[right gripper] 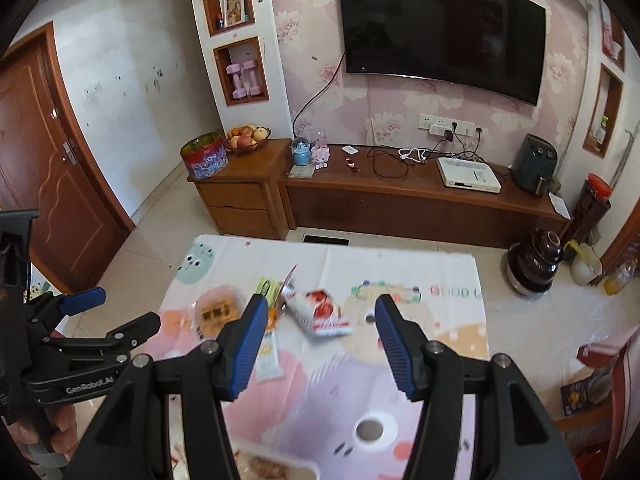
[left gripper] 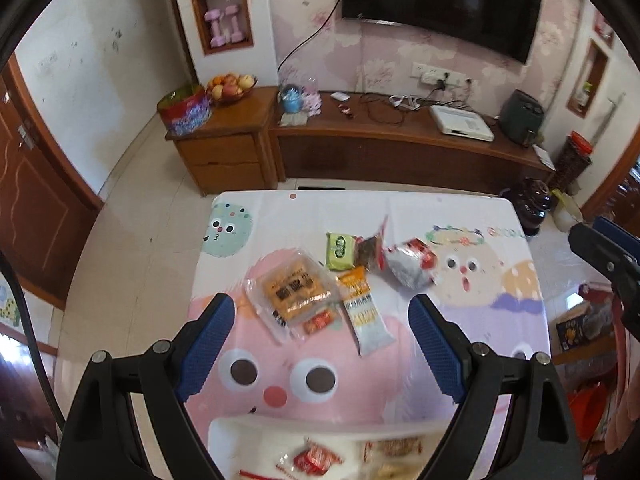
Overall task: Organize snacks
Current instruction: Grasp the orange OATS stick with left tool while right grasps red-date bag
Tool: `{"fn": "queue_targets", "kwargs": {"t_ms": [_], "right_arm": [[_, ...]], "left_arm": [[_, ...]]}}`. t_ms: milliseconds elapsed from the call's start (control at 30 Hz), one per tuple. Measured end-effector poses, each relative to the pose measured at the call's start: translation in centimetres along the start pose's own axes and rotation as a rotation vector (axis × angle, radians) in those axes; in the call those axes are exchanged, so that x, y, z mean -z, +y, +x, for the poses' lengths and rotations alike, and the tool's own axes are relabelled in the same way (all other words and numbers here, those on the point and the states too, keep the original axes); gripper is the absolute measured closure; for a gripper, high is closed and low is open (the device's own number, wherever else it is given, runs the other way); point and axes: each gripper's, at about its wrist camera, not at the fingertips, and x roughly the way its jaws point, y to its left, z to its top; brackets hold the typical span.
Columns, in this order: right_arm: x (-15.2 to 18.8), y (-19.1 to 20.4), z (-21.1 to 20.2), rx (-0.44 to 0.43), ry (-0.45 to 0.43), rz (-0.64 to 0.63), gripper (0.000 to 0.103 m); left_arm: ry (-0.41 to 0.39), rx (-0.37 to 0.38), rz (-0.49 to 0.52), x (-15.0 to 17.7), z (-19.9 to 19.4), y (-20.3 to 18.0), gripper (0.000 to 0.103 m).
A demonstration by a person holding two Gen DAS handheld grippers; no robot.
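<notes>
Several snack packets lie on a table with a cartoon cloth [left gripper: 500, 216]: a clear pack of orange biscuits [left gripper: 294, 294], a long orange-and-white bar [left gripper: 362, 312], a green packet [left gripper: 340, 251], a dark packet [left gripper: 370, 254] and a silver-red bag [left gripper: 412, 266]. A white tray [left gripper: 248, 432] with some snacks sits at the near edge. My left gripper [left gripper: 322, 344] is open and empty above the biscuits. My right gripper [right gripper: 320, 340] is open and empty above the silver-red bag [right gripper: 320, 312]; the tray rim [right gripper: 308, 470] shows below it.
A wooden TV cabinet [right gripper: 400, 200] stands beyond the table under a wall TV [right gripper: 440, 28]. A dark jar [right gripper: 534, 264] and bottles sit on the floor at right. A door [right gripper: 44, 168] is at left. The left gripper shows in the right wrist view [right gripper: 96, 320].
</notes>
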Motion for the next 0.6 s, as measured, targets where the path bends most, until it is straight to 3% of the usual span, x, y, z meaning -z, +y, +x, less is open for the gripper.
{"fn": "queue_targets", "kwargs": {"t_ms": [167, 400, 600], "right_arm": [[-1.6, -0.7, 6.5, -0.005, 0.078, -0.018, 0.047], [0.2, -1.0, 17.5, -0.038, 0.249, -0.048, 0.047], [2.2, -0.3, 23.2, -0.064, 0.339, -0.067, 0.047]], "left_arm": [[0.103, 0.014, -0.062, -0.9, 7.1, -0.3, 0.015], [0.286, 0.066, -0.09, 2.4, 16.4, -1.7, 0.016], [0.366, 0.091, -0.111, 4.4, 20.6, -2.4, 0.018]]}}
